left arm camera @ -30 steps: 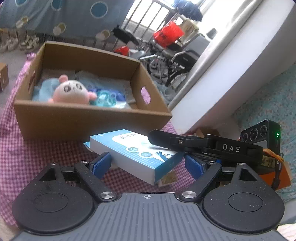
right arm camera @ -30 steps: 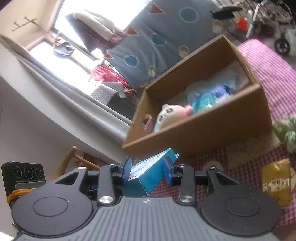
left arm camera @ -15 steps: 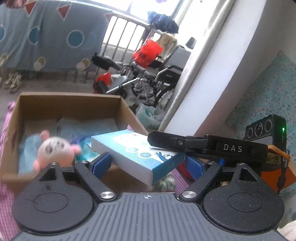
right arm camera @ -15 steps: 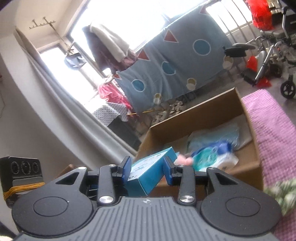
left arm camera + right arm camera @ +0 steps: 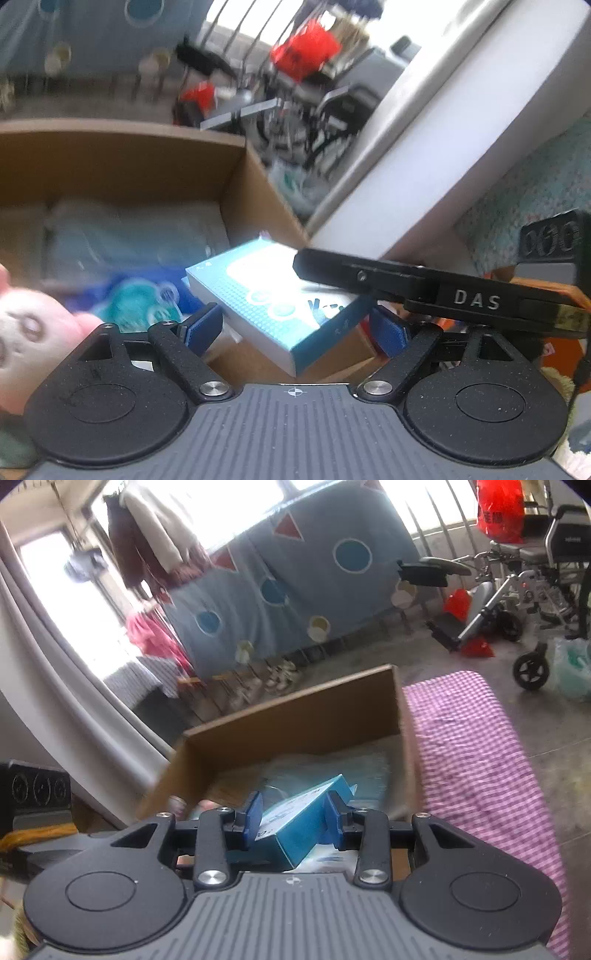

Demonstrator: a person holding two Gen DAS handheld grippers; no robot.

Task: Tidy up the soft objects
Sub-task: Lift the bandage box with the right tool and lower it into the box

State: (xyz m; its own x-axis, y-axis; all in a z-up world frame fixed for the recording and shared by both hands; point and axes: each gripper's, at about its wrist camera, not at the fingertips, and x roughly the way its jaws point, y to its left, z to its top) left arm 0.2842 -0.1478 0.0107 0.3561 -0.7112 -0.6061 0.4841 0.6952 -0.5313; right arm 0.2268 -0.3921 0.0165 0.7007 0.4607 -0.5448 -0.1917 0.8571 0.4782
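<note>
A flat blue-and-white carton (image 5: 273, 295) hangs over the open cardboard box (image 5: 110, 166), gripped from two sides. My left gripper (image 5: 295, 326) is shut on its long sides with the jaws wide. My right gripper (image 5: 295, 819) is shut on the carton (image 5: 295, 823) across its thin side. One black finger of the right gripper (image 5: 406, 280) lies over the carton's top in the left wrist view. Inside the cardboard box (image 5: 295, 716) lie a pink plush (image 5: 22, 332), a teal packet (image 5: 140, 302) and pale blue bags. This view is blurred.
A pink checked cloth (image 5: 472, 738) covers the surface to the right of the cardboard box. A white slanted panel (image 5: 443, 129) rises on the box's other side. Beyond stand a wheelchair (image 5: 535, 590) and a blue hanging sheet (image 5: 314, 572).
Both grippers have carried the carton forward from in front of the cardboard box to above its inside. The plush and packet now sit close under the left gripper. Both grips are unchanged.
</note>
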